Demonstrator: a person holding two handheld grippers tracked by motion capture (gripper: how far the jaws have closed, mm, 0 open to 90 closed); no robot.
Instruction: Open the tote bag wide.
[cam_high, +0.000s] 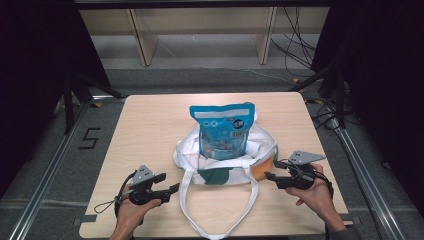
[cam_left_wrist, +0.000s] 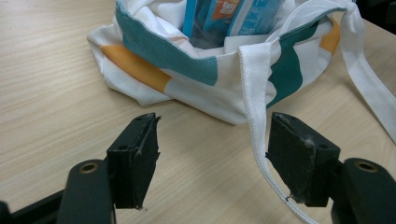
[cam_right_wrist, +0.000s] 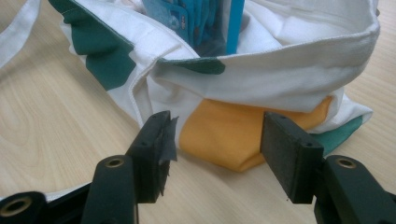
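A white tote bag (cam_high: 225, 162) (green and orange patches) sits mid-table with a blue snack packet (cam_high: 223, 130) standing in it. The left gripper (cam_high: 172, 188) and right gripper (cam_high: 270, 170) flank it, both gaping wide, holding nothing.

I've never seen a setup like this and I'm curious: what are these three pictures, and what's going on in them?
A person sits at a wooden table, holding a hand-held clamp tool in each hand. The top picture looks down from above: the left gripper and the right gripper sit on either side of a white cloth bag with green and orange patches. A blue snack packet stands upright in the bag. The other two pictures come from cameras riding on each gripper, looking along its black jaws. Both grippers are open and hold nothing; the bag's strap runs just beside one jaw of the left gripper.
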